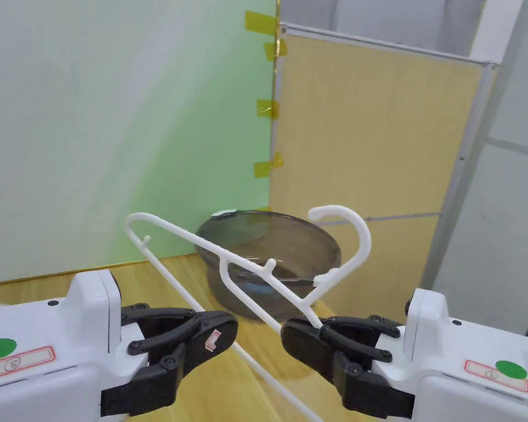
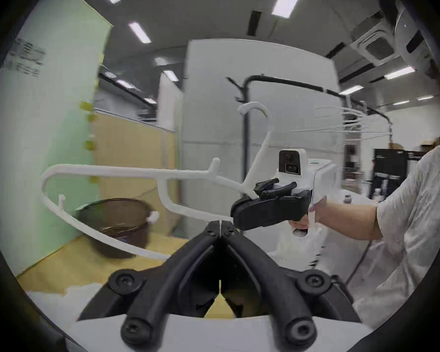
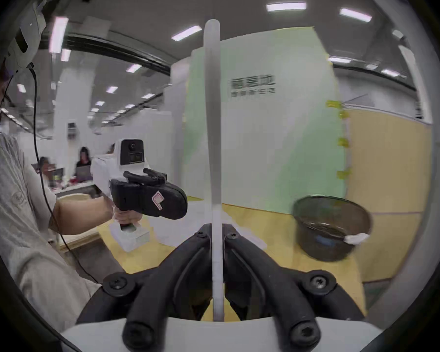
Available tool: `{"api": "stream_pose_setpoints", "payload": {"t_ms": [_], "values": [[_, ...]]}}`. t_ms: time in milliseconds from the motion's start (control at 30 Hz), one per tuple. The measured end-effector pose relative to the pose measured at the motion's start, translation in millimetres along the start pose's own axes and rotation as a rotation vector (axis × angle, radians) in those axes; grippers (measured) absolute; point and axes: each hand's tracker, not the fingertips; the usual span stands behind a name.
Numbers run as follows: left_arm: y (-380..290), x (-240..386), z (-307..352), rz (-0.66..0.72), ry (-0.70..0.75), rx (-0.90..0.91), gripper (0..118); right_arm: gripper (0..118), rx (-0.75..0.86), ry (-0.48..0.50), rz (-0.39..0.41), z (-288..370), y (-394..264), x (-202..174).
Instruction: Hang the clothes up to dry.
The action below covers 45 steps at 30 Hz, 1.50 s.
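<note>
Right gripper (image 1: 290, 333) (jaws clamped) on hanger (image 1: 246, 264)

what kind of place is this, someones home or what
Probably not a home: it looks like an open office or lab set up for recording. Partition panels fence a wooden table, strip ceiling lights run overhead, and people sit at desks behind.

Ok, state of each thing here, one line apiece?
Hanger: white, bare, held in the air, hook up.
Right gripper: shut on the hanger near its neck.
Left gripper: shut, holding nothing, beside the hanger's lower bar.
Basin: dark, see-through, upright on the wooden table; contents unclear.
Rail: black, with white hangers on it, no clothes.
</note>
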Motion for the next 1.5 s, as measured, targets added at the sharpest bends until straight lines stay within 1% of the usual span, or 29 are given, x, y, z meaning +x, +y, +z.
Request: {"api": "stream_pose_setpoints", "payload": {"t_ms": [100, 167, 200, 300, 333, 433, 467, 567, 667, 800, 867, 933, 1000, 1133, 1167, 1200, 1233, 1267, 1300, 1333, 1367, 1400, 1500], "values": [[-8.9, 0.7, 46.3, 0.023, 0.147, -0.015, 2, 6, 0.003, 0.135, 0.016, -55.7, -0.2, 0.1], [-14.8, 4.3, 72.8, 0.024, 0.236, -0.017, 2, 6, 0.007, 0.213, 0.034, -88.0, -1.0, -5.3], [-16.9, 7.2, 84.0, 0.014, 0.287, -0.030, 2, 6, 0.008, 0.260, 0.031, -104.0, -1.4, -8.8], [-28.7, 12.9, 116.7, 0.051, 0.409, -0.013, 2, 6, 0.004, 0.346, 0.036, -145.2, -3.6, -22.3], [-35.0, 12.1, 127.7, 0.076, 0.432, 0.003, 2, 6, -0.001, 0.358, 0.040, -156.7, -4.9, -28.1], [-50.1, 17.9, 149.6, 0.094, 0.514, 0.026, 2, 6, -0.006, 0.431, 0.056, -184.0, -7.6, -43.5], [-54.3, 17.4, 153.1, 0.107, 0.542, 0.033, 2, 6, -0.008, 0.449, 0.050, -191.0, -8.7, -46.6], [-67.2, 13.4, 162.6, 0.147, 0.585, 0.024, 2, 6, -0.008, 0.471, 0.040, -209.3, -10.5, -53.9], [-76.3, 10.1, 166.1, 0.145, 0.593, 0.019, 2, 6, -0.009, 0.488, 0.033, -223.9, -9.8, -56.6], [-86.3, 1.2, 167.5, 0.143, 0.646, -0.020, 2, 6, -0.018, 0.475, 0.044, -234.7, -12.2, -60.1], [-92.7, -12.6, 171.1, 0.175, 0.704, -0.098, 2, 6, -0.026, 0.464, 0.042, -236.1, -16.0, -57.7], [-104.3, -34.5, 171.5, 0.185, 0.814, -0.258, 2, 6, -0.041, 0.448, 0.041, -236.5, -20.5, -56.8], [-118.5, -56.0, 171.4, 0.210, 0.833, -0.416, 2, 6, -0.069, 0.439, 0.048, -238.5, -26.6, -54.4], [-139.2, -95.4, 163.2, 0.364, 0.873, -0.601, 2, 6, -0.126, 0.399, 0.080, -245.5, -40.6, -54.5], [-144.3, -102.8, 161.5, 0.390, 0.850, -0.649, 2, 6, -0.131, 0.400, 0.079, -246.5, -44.2, -54.8], [-150.4, -108.8, 159.4, 0.386, 0.836, -0.662, 2, 6, -0.136, 0.403, 0.074, -247.4, -47.8, -54.6], [-155.9, -115.0, 157.0, 0.423, 0.834, -0.702, 5, 6, -0.142, 0.406, 0.070, -248.2, -50.9, -54.6], [-160.5, -116.6, 154.6, 0.428, 0.858, -0.712, 16, 6, -0.146, 0.405, 0.073, -248.4, -52.6, -55.3], [-164.4, -117.8, 152.0, 0.422, 0.871, -0.716, 32, 6, -0.155, 0.405, 0.075, -248.7, -55.1, -55.4], [-167.9, -120.0, 151.1, 0.433, 0.869, -0.728, 70, 6, -0.162, 0.398, 0.081, -248.8, -57.0, -55.6], [-171.3, -122.2, 150.5, 0.456, 0.873, -0.731, 94, 6, -0.166, 0.399, 0.085, -248.8, -58.2, -54.6], [-174.9, -120.2, 147.8, 0.473, 0.895, -0.737, 106, 6, -0.172, 0.398, 0.083, -249.2, -59.7, -52.8], [-178.1, -120.9, 149.5, 0.455, 0.962, -0.656, 107, 6, -0.184, 0.392, 0.075, -248.7, -63.2, -48.5]]}}
